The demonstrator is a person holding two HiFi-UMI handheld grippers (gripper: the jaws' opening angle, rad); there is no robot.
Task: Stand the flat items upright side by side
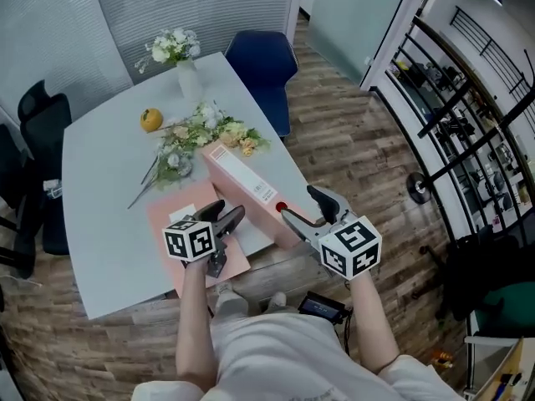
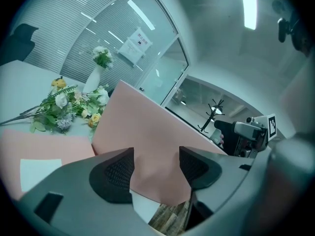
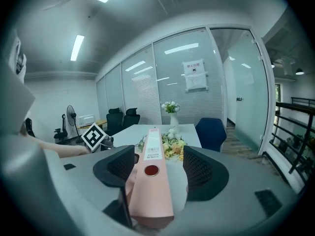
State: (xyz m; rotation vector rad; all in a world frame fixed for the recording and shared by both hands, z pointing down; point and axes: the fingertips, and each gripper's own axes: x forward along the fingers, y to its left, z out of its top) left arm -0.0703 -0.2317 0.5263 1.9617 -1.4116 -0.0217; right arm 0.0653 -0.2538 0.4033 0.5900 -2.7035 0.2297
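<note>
A thick pink binder (image 1: pixel 242 182) stands on its long edge, spine up, near the table's front right edge. Its near end, with the red dot on the spine (image 3: pixel 152 170), lies between the jaws of my right gripper (image 1: pixel 299 205). A gap shows on the right side, and the gripper is open. A flat pink folder (image 1: pixel 167 209) with a white label lies on the table to the binder's left. My left gripper (image 1: pixel 221 214) hovers over it, jaws apart, pointing at the binder's broad side (image 2: pixel 142 132). Nothing is pinched there.
On the white table (image 1: pixel 109 190) behind the binder lie loose flowers (image 1: pixel 196 136), an orange (image 1: pixel 150 119) and a white vase (image 1: pixel 188 73) with a bouquet. A blue chair (image 1: pixel 263 61) stands at the far side, black chairs (image 1: pixel 42 115) at the left and metal shelving (image 1: pixel 468 115) at the right.
</note>
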